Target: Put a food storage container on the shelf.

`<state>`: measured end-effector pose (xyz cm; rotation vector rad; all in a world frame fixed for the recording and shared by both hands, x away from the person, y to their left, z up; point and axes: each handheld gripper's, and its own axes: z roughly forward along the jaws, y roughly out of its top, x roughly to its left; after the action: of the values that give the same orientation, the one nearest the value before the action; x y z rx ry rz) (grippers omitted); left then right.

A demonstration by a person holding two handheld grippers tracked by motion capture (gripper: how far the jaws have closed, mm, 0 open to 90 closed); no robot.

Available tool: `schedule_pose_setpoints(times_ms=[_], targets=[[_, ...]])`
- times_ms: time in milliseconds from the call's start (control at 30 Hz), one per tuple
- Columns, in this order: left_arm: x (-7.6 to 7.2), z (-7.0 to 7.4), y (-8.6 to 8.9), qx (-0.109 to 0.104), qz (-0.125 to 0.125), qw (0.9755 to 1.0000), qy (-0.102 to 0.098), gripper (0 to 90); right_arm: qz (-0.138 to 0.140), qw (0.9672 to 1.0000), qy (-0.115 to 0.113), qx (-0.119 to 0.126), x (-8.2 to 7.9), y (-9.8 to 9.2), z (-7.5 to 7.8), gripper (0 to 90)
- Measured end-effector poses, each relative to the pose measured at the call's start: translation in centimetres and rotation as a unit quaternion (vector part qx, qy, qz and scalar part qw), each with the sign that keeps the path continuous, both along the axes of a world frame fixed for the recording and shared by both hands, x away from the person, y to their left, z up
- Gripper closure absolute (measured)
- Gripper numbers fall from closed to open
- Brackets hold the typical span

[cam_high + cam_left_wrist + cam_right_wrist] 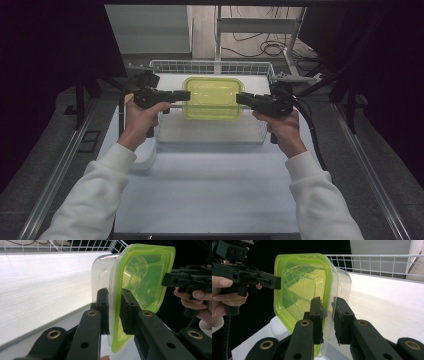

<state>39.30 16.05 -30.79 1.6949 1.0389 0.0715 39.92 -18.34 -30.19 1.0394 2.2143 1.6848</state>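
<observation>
We hold a box (212, 98) up in the air between our two claws, above the white counter (210, 190). The box is see-through plastic with a bright yellow-green lid (142, 277) on top. The lid has round corners and a thick rim that sticks out a little past the box all the way around. It is see-through too, so we can look down into the box. We cannot tell if anything is inside.

Our left claw (186, 95) is closed on the left edge of the box. In the left gripper view, one black pad (103, 307) sits against the clear side of the rim and the other against the green side, with the rim pinched between them.

Our right claw (240, 98) is closed on the right edge of the box. In the right gripper view, the rim stands between its two pads (316, 315). One pad presses the green lid, and the other sits on the clear wall side.

In the high view the box hangs flat, lid up. Under it sits a clear tray (210, 132) on the counter. A white wire basket (210, 66) stands just behind the box, at the far end of the counter.
</observation>
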Motion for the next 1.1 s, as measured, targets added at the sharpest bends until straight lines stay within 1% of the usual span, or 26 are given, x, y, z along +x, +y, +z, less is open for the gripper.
schedule_pose_setpoints(times_ms=[133, 233, 300, 367, 500, 567, 733, 867, 967, 1067, 1100], targets=[[0.9, 0.1, 0.1, -0.003, 0.001, 1.0, 0.004, 79.1, -0.002, 1.0, 0.002, 0.0, 0.8, 0.1, 0.3, 77.2], [1.6, 0.2, 0.2, -0.001, 0.0, 1.0, 0.006, 79.1, -0.002, 1.0, 0.007, 0.001, 1.6, 0.1, 0.4, 77.3], [2.2, 0.2, 0.3, -0.004, -0.002, 0.9999, 0.011, 79.1, -0.001, 0.9999, 0.012, -0.002, 2.1, 0.2, 0.5, 77.3], [2.8, 0.0, 0.4, -0.01, -0.003, 0.9998, 0.018, 79.0, 0.0, 0.9998, 0.018, -0.003, 2.6, 0.3, 0.5, 77.2], [3.9, -0.3, 0.3, -0.017, -0.004, 0.9994, 0.031, 79.1, -0.002, 0.9993, 0.037, 0.005, 3.7, 0.1, 0.6, 77.4], [4.4, -0.4, 0.2, -0.021, -0.002, 0.9991, 0.037, 79.1, -0.005, 0.9991, 0.042, 0.002, 4.2, 0.2, 0.6, 77.4], [5.3, -0.2, 0.3, -0.015, -0.004, 0.9989, 0.044, 79.2, -0.011, 0.9988, 0.047, 0.001, 5.0, 0.2, 0.6, 77.5], [6.0, 0.1, 0.4, -0.016, 0.002, 0.9985, 0.052, 79.1, -0.017, 0.9985, 0.052, 0.006, 5.7, 0.4, 0.6, 77.7], [6.5, 0.2, 0.5, -0.015, 0.005, 0.9983, 0.056, 79.1, -0.018, 0.9978, 0.064, 0.009, 6.3, 0.5, 0.7, 77.7], [7.2, 0.1, 0.5, -0.012, 0.003, 0.9977, 0.067, 79.1, -0.021, 0.9968, 0.076, 0.011, 7.0, 0.6, 0.6, 77.8], [7.5, 0.0, 0.4, -0.014, 0.003, 0.9973, 0.071, 79.1, -0.021, 0.9964, 0.082, 0.011, 7.2, 0.5, 0.5, 77.8]])
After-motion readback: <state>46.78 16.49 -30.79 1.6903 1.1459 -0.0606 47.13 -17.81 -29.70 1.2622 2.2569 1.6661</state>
